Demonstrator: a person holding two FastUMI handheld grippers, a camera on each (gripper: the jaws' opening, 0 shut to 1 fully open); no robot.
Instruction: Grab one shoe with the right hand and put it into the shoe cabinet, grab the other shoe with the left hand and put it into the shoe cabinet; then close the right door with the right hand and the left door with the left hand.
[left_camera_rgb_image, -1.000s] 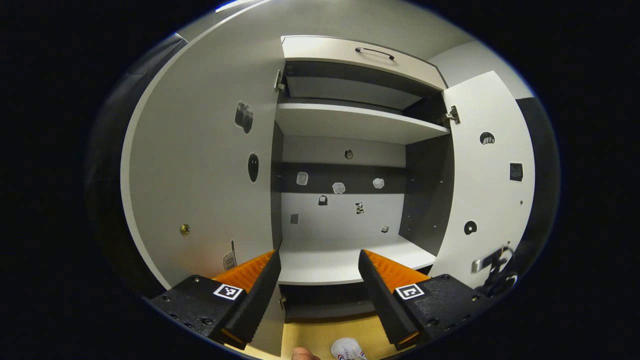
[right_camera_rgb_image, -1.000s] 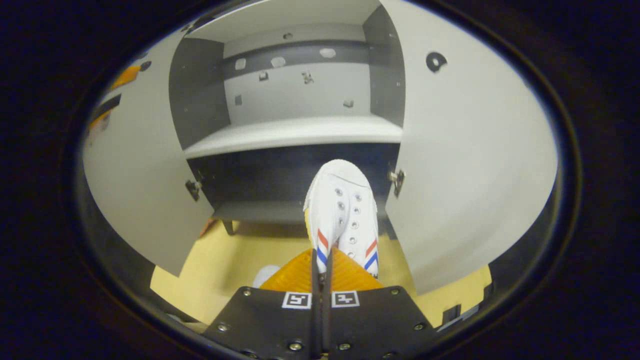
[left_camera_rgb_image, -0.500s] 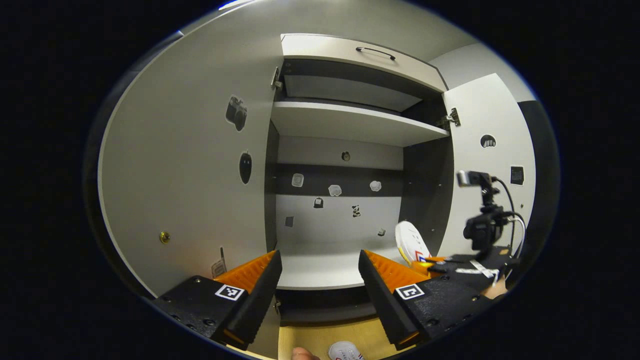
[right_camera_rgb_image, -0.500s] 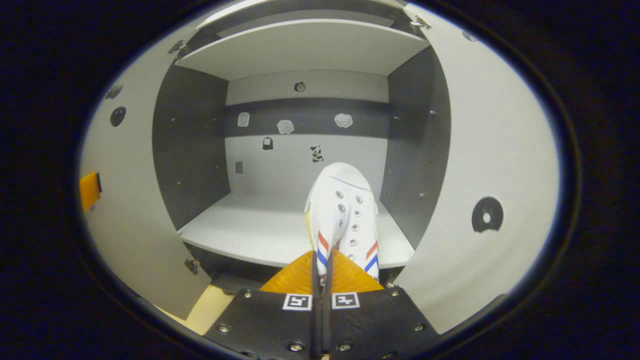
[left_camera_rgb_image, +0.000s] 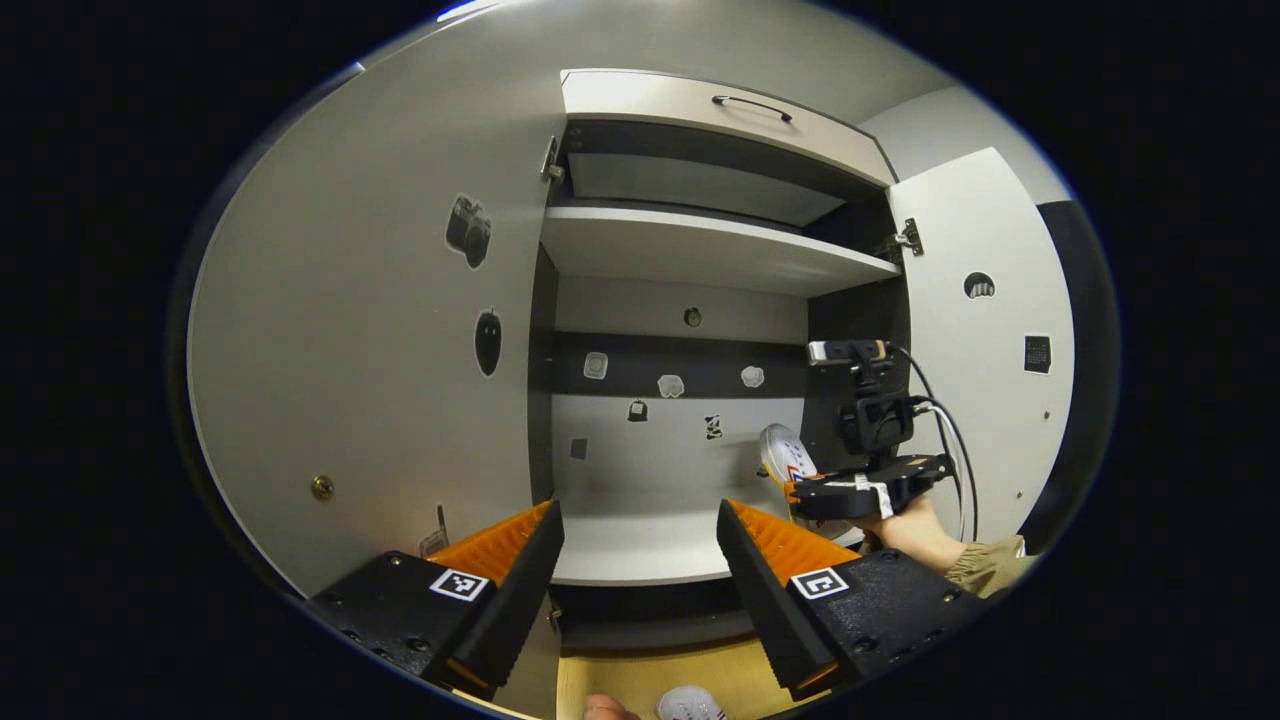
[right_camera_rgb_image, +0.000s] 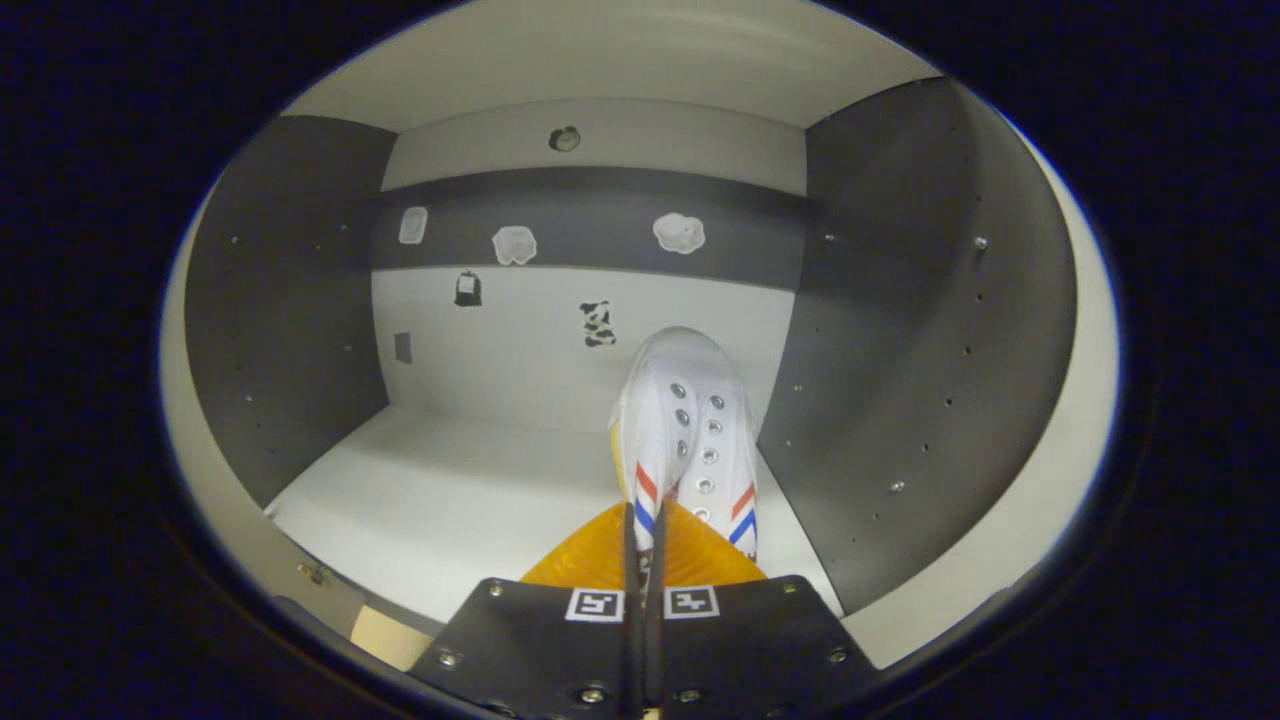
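The white shoe with red and blue side stripes is being held at its heel end by the right tool, whose two fingers are pressing together on the shoe's rear edge. The toe is pointing away from the tool, toward the back wall of the shoe cabinet. The shoe is sitting inside the middle compartment, over the right part of the white shelf, close beside the dark right side panel. Whether the sole is touching the shelf cannot be told. Ahead of the toe, small stickers are lying on the back wall; nothing is standing between the shoe and that wall.

In the left gripper view, the same shoe is appearing ahead and to the right of the left tool, with the right tool and the hand holding it reaching into the compartment. The left tool is standing with its fingers spread wide apart and gripping nothing, in front of the shelf's edge.

The second shoe is lying on the yellow floor below and just in front of the left tool, partly cut off at the view's lower edge. The left door is standing open to the left of that tool, and the right door is standing open to its far right. A drawer with a handle is sitting above the upper shelf.
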